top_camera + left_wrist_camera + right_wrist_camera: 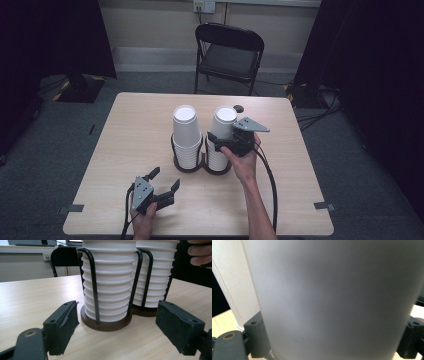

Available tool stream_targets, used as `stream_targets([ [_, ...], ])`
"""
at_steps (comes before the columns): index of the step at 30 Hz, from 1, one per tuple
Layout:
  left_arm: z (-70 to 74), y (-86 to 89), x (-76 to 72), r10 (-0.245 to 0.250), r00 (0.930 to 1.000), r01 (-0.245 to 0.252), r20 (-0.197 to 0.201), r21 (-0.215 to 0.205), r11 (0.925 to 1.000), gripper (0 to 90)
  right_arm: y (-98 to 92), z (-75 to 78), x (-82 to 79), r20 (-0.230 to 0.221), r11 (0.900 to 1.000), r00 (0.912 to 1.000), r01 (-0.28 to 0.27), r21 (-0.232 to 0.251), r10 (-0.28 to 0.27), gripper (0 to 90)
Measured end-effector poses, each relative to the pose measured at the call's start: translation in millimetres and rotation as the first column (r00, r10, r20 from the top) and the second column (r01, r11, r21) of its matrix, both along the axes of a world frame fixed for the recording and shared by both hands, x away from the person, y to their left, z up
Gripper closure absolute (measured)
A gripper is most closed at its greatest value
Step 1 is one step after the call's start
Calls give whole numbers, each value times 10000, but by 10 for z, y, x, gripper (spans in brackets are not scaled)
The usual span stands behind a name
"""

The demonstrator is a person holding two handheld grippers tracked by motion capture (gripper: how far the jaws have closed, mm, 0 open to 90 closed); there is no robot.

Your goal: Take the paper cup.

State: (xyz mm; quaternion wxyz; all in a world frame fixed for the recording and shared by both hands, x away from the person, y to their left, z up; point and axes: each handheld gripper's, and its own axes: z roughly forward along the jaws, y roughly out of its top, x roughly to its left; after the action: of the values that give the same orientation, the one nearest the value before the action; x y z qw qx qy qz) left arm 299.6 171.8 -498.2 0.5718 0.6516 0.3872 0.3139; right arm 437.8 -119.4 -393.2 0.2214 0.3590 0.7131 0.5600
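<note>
Right cup stack (222,135) between right gripper (220,142) fingers, contact unclear; left gripper (162,182) fingers wide, empty.

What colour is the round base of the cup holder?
Dark brown base under black wire uprights; the left gripper view shows it best.

Two cup stacks (186,134) side by side in holder (190,167), mid-table (125,135), chair (229,55) behind.

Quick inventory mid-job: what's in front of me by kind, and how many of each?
Stacks of white cups: 2, left stack and right stack
Black wire cup holder: 1
Grippers: 2, left gripper and right gripper
Folding chair: 1
Total: 6
</note>
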Motion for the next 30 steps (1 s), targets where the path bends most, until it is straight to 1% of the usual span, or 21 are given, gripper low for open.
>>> stream_targets([
  [2, 0, -1, 0, 10, 10000, -10, -8, -14, 10000, 179, -2, 13, 5, -27, 9999, 10000, -5, -123, 5, 112],
  [6, 0, 1, 0, -8, 10000, 8, -13, -32, 10000, 179, -10, 16, 7, -66, 10000, 10000, -51, -37, 51, 119],
  [8, -1, 1, 0, -40, 10000, 40, -7, -46, 10000, 178, -7, 24, -4, 0, 10000, 10000, 7, 2, -7, 123],
  [9, 0, 1, 1, -40, 10000, 40, 5, 4, 10000, 178, -6, 40, -12, 73, 10000, 10000, 38, -4, -38, 131],
  [18, 0, 1, 0, -52, 10000, 52, 19, 0, 10000, 178, -10, 50, 6, 47, 10000, 10000, -7, -35, 7, 133],
  [22, 0, 2, 0, -58, 10000, 58, 16, 4, 10000, 177, -24, 113, -11, 315, 9999, 9995, -25, 149, 20, 132],
  [26, 0, 2, 1, -64, 10000, 64, 6, 3, 10000, 177, -36, 158, -19, 392, 9997, 9992, -30, 250, 21, 132],
  [27, 0, 4, 2, -103, 9999, 103, -6, -25, 9999, 176, -44, 183, -22, 488, 9995, 9988, -70, 313, 54, 132],
  [30, 0, 5, 2, -118, 9999, 118, 0, -12, 9999, 175, -41, 206, -30, 580, 9989, 9983, -117, 444, 92, 132],
])
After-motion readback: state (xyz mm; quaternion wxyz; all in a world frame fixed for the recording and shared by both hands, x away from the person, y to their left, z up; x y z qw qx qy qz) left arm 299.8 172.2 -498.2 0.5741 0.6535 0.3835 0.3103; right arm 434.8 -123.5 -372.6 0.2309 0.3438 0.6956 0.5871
